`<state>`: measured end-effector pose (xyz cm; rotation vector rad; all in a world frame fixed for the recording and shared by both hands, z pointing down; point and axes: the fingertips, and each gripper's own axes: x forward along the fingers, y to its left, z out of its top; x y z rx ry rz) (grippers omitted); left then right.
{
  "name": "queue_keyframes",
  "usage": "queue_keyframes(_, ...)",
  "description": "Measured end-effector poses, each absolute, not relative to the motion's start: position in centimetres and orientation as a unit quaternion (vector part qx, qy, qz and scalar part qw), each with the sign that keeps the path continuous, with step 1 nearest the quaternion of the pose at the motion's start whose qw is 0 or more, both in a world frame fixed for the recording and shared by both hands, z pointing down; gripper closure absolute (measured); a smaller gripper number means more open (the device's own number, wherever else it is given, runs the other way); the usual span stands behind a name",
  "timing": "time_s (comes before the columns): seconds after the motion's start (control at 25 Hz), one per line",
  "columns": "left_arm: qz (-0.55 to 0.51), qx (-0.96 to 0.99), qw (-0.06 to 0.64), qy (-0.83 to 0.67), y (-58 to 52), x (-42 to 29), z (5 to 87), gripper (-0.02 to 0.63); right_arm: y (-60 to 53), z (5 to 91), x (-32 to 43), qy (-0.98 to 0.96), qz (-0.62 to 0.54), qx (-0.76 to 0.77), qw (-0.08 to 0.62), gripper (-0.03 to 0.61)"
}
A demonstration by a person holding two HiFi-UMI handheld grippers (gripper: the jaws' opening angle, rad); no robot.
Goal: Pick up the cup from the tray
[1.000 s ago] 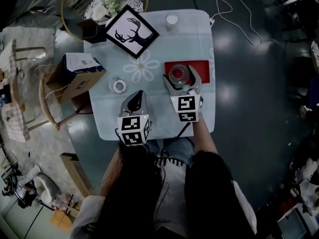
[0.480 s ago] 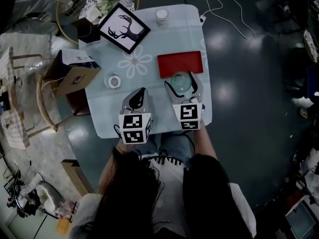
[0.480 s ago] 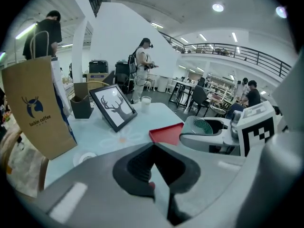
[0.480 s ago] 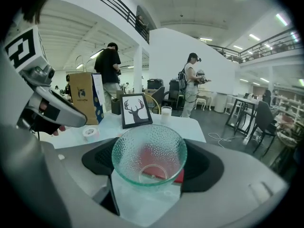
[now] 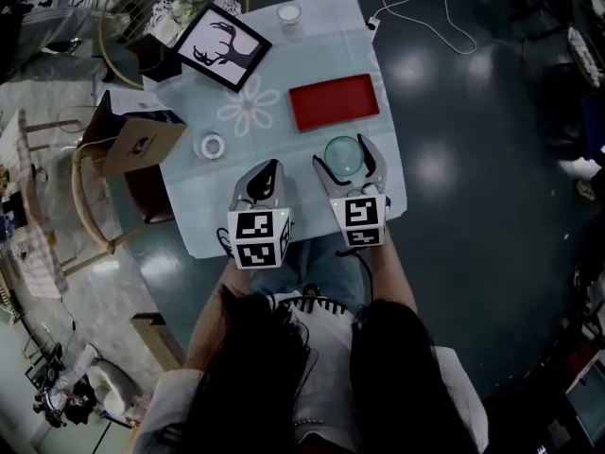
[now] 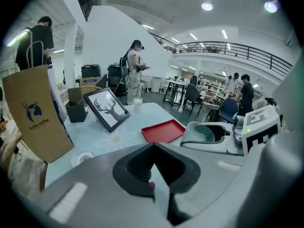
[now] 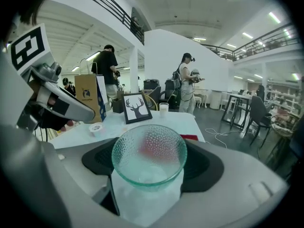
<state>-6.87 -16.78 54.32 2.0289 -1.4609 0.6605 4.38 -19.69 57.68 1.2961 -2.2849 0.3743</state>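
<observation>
- The cup (image 7: pixel 148 156), a clear dimpled glass one, is found upright between the jaws of the right gripper (image 5: pixel 345 157), which are clamped on its sides; it is seen at the centre of the right gripper view.
- In the head view the cup is placed right of centre, just below the red tray (image 5: pixel 333 102) and apart from it.
- The tray is seen to be bare; nothing is standing on it.
- From the left gripper view the cup is judged to be carried clear of the surface (image 5: pixel 326 50), though contact underneath cannot be ruled out from the pictures.
- The pick-up is therefore judged as good as done: the cup is off the tray and held. Nothing further is named in the task; only a secure hold is left to be confirmed.
- The left gripper (image 5: pixel 261 183) is held at the lower centre of the head view, beside the right one. Its jaws are closed together with nothing between them.
- Other items noted on the surface, none involved: a framed deer picture (image 5: pixel 217 47) at upper left, a small white ring (image 5: pixel 210 146) at left, and a small pale cup (image 5: pixel 288 13) at the top edge.
- A brown paper bag (image 5: pixel 137 140) is noted at the left edge of the surface.
</observation>
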Motion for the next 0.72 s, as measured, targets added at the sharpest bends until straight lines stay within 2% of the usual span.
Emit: queue_keyframes(0.72,0.251,0.749,0.264,-0.553,-13.9,-7.3,55.9,0.614,-17.3,61.1,5.4,-0.831,0.122,0.485,0.245,0.156)
